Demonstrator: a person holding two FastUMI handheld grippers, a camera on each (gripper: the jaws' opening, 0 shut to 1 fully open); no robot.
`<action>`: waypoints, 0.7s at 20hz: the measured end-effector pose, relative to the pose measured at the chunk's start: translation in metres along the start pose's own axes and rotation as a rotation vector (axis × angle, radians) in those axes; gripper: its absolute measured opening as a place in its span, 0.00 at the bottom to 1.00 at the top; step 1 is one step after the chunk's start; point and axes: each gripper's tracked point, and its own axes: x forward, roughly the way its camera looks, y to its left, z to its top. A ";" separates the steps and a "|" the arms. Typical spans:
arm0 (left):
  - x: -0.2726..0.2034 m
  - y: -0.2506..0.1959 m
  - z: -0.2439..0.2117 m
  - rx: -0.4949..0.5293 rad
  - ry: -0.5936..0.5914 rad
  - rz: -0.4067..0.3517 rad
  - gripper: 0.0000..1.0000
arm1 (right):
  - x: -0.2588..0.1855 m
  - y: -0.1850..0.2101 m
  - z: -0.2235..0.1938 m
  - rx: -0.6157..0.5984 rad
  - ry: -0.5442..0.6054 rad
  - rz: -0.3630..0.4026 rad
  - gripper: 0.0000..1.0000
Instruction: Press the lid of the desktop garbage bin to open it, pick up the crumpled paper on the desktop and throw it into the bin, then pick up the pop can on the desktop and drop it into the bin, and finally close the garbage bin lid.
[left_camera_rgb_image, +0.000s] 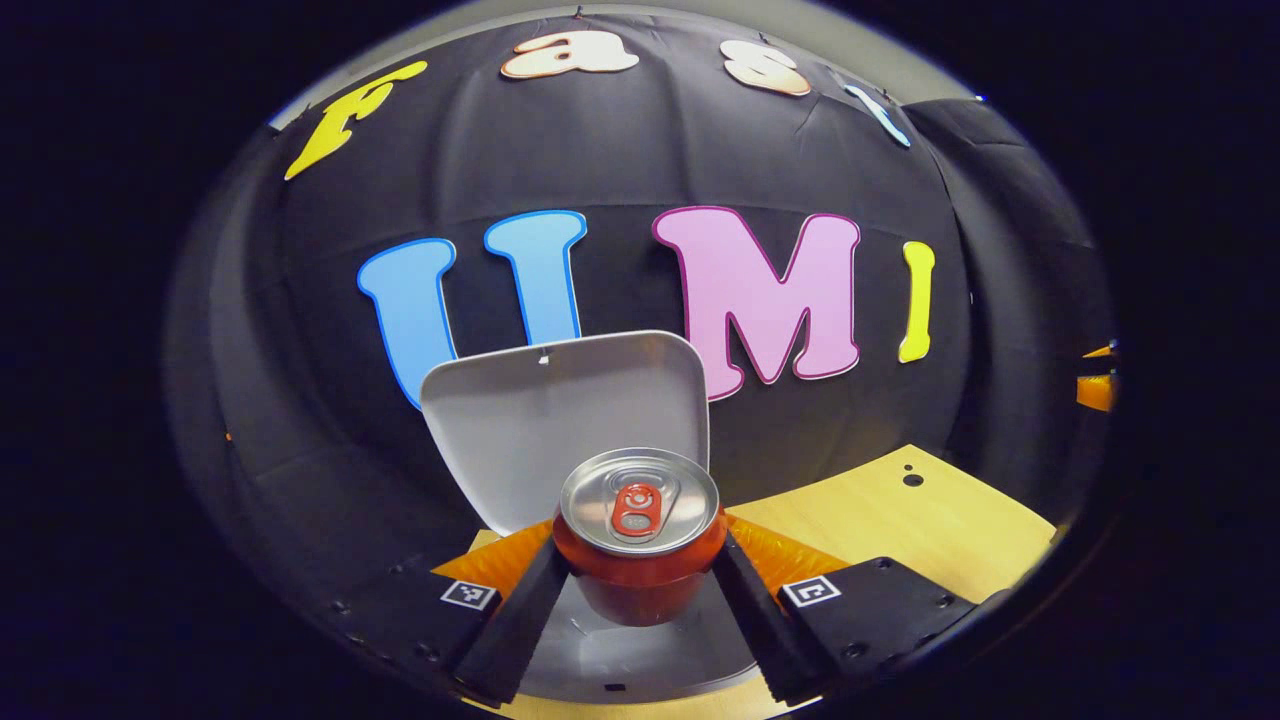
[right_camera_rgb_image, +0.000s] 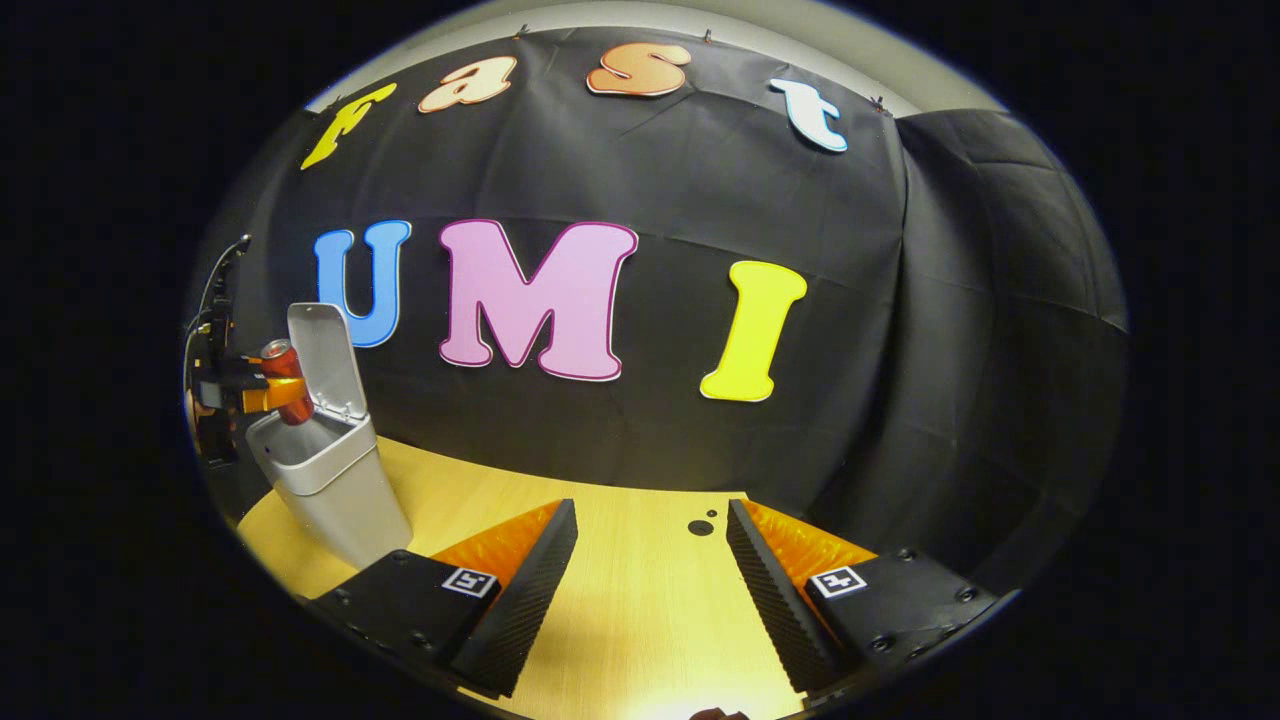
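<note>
Both fingers of the left gripper press against the sides of one pop can, which sits upright between them in the left gripper view — its silver top and red pull tab face the camera, and the red body carries no writing that can be read from this angle. One square black-and-white marker shows on each finger mount; they hold a pattern, not legible text. Directly below and behind the can lies the open mouth of one grey garbage bin, with its lid standing raised behind the can. A wooden desktop runs off to the right, with small dark holes in it. In the right gripper view, the right gripper hangs over the bare desktop with its fingers spread wide and nothing between them; two more square markers show on its mounts. Far to the left in that view stands the same bin, lid upright, and the other gripper holds the can tilted just above the bin's rim, well apart from the right gripper. Count: two grippers, one can, one bin, one lid. Whether crumpled paper lies inside the bin cannot be told.
</note>
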 end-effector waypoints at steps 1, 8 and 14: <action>0.003 0.000 -0.005 -0.006 0.007 0.004 0.88 | -0.001 0.005 -0.003 0.006 0.005 0.005 0.97; 0.002 0.022 -0.016 -0.073 0.009 0.084 0.92 | 0.003 0.035 -0.007 -0.014 0.015 0.079 0.97; -0.023 0.036 0.054 -0.121 -0.133 0.134 0.93 | 0.025 0.058 0.008 0.024 -0.007 0.176 0.97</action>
